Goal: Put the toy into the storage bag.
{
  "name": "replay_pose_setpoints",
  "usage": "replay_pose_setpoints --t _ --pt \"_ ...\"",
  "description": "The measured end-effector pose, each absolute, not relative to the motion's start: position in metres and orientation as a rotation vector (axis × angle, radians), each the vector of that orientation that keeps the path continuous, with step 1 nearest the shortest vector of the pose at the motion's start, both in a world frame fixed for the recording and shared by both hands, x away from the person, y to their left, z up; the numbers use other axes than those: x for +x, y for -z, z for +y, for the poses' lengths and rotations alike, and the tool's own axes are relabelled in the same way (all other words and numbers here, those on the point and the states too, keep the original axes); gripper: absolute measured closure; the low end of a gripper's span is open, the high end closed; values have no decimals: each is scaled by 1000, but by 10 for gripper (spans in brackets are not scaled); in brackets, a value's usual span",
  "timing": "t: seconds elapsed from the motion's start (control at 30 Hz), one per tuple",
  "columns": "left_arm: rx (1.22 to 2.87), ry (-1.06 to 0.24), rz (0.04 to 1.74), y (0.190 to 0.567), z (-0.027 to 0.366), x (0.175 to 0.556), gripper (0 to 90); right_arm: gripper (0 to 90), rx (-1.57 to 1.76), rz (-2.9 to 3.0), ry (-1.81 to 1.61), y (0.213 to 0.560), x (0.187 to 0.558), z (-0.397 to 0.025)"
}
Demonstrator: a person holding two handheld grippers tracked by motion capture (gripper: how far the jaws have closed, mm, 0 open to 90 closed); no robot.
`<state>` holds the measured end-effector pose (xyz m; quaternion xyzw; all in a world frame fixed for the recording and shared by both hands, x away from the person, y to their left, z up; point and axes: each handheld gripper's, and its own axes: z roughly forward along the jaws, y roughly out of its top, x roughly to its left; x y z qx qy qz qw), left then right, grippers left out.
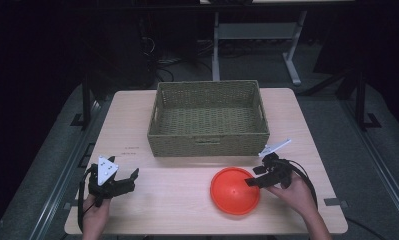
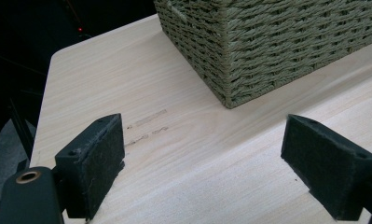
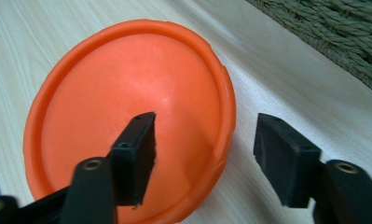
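one orange bowl (image 3: 127,112), rim btwn open right tongs (image 3: 204,156), not gripped

My view is mostly a light wooden table (image 1: 152,210) on grey carpet (image 1: 52,150), lit from above while everything behind goes pretty dark. A white metal desk frame (image 1: 292,60) stands at the back, cables (image 1: 159,62) tangled beside it.

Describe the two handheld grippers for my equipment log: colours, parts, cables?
Both the left gripper and the right gripper are black, with two blocky padded jaws, brass-coloured screw holes, a pale three-cornered plate on top and a trailing black cable. No sleeves show on the forearms.
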<state>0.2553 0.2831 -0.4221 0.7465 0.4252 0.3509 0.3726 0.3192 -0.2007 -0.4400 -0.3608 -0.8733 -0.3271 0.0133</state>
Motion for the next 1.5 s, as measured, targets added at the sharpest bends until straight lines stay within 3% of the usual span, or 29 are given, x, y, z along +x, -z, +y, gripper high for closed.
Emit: replay_pose_setpoints --t 0.17,0.83,1.5 --pt "1913 -900 1091 422 282 255 128 470 -1120 -2735 999 443 321 -200" --pt "1925 -910 1086 423 282 255 128 556 -1085 -2694 954 454 328 -196" --pt "1936 -910 1078 423 280 255 128 728 -1103 -2689 991 446 326 -202"
